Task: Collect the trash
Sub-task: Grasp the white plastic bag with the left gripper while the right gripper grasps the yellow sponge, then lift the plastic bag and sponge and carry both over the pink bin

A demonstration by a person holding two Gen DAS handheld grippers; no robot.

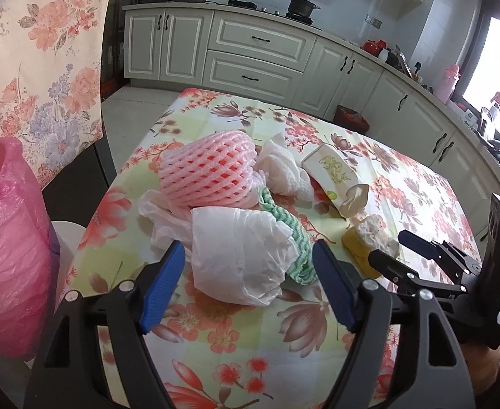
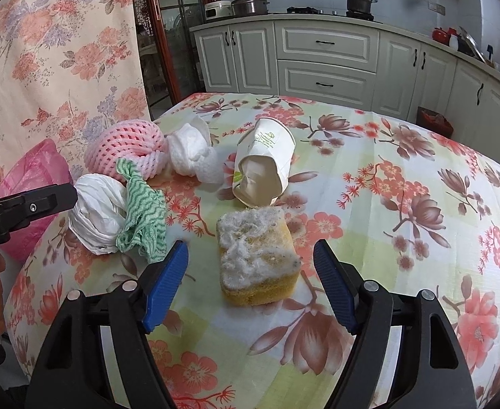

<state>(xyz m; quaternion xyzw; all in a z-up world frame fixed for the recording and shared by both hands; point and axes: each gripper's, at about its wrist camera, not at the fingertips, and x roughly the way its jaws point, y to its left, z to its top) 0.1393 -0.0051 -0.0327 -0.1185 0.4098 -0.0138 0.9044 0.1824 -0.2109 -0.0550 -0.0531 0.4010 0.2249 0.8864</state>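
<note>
Trash lies on a floral tablecloth [image 1: 215, 351]. A crumpled white plastic bag [image 1: 239, 255] sits between the blue pads of my left gripper [image 1: 250, 255], which stands open around it without pressing. Behind it lie a green-striped rag [image 1: 292, 235], a pink foam fruit net [image 1: 205, 170], crumpled white tissue [image 1: 284, 170] and a crushed paper cup [image 1: 335, 173]. A worn yellow sponge [image 2: 256, 255] lies between the pads of my right gripper [image 2: 250, 255], open with gaps on both sides. The right gripper [image 1: 386, 252] also shows at the sponge [image 1: 369, 238] in the left wrist view.
A pink bin bag [image 1: 8, 245] hangs open off the table's left edge. A floral curtain [image 1: 38, 54] is behind it. White kitchen cabinets [image 1: 256, 54] line the far wall. The tablecloth [image 2: 420, 238] to the right carries no trash.
</note>
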